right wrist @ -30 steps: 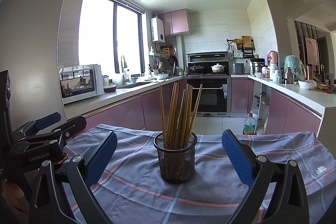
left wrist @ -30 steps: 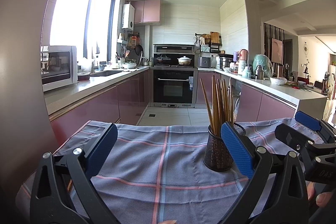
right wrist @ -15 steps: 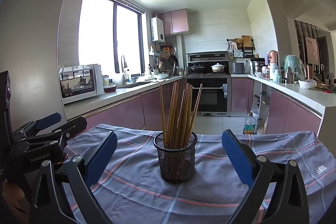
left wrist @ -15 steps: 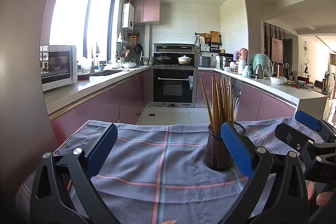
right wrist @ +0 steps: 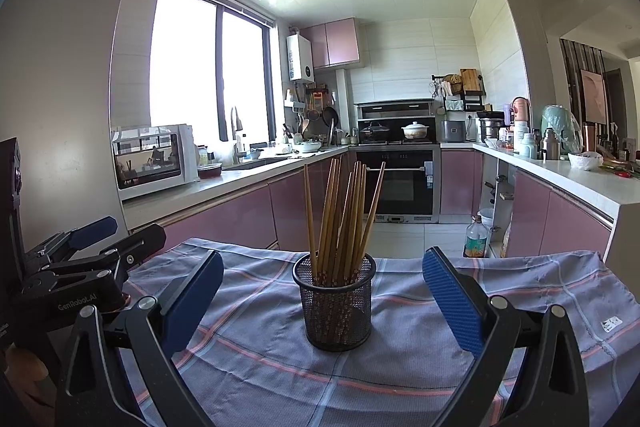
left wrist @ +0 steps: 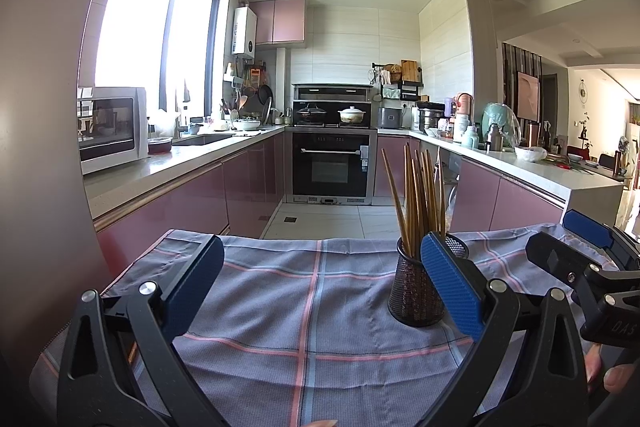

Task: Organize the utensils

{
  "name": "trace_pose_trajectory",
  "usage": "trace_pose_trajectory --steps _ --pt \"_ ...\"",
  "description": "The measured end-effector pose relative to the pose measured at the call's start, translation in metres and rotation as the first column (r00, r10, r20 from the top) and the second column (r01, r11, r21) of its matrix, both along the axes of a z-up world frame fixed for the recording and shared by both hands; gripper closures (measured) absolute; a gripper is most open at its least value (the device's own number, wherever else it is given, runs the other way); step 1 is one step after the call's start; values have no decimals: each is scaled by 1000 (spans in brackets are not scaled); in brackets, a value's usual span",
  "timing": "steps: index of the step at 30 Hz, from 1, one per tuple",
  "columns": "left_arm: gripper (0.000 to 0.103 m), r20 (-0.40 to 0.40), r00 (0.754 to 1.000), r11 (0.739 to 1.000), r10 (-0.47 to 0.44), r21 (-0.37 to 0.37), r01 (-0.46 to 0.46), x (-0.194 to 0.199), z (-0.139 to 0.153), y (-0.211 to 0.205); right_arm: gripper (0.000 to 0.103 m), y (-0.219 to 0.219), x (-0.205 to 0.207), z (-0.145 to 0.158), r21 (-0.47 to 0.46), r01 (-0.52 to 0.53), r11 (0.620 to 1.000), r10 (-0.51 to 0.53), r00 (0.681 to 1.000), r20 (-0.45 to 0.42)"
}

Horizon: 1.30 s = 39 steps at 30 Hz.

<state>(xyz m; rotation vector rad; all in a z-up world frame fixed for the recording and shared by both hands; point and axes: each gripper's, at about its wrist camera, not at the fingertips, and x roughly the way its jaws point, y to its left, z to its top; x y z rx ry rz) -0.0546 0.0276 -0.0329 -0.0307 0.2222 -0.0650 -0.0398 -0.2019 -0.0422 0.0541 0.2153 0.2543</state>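
A black mesh holder [right wrist: 336, 303] stands upright on a checked cloth [right wrist: 400, 355], with several wooden chopsticks [right wrist: 340, 215] fanned out in it. My right gripper [right wrist: 322, 297] is open, its blue pads on either side of the holder and apart from it. In the left wrist view the same holder [left wrist: 414, 291] sits behind the right pad [left wrist: 450, 285] of my left gripper [left wrist: 322, 285], which is open with only cloth [left wrist: 304, 299] between its fingers. Each gripper shows in the other's view: the right one [left wrist: 580, 247] at the right edge, the left one [right wrist: 108, 239] at the left edge.
The cloth-covered table ends at a far edge [right wrist: 480, 255] facing a kitchen with pink cabinets [left wrist: 192, 203], an oven [left wrist: 332, 163] and a microwave [left wrist: 110, 127]. A plastic bottle [right wrist: 474, 237] stands on the floor. A fingertip [left wrist: 618, 377] shows at the lower right.
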Motion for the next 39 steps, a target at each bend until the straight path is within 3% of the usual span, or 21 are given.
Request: trace_pose_trajectory --steps 39 --pt "6 1 1000 1000 6 5 -6 0 -1 1 7 -2 -2 3 1 2 1000 -2 1000 2"
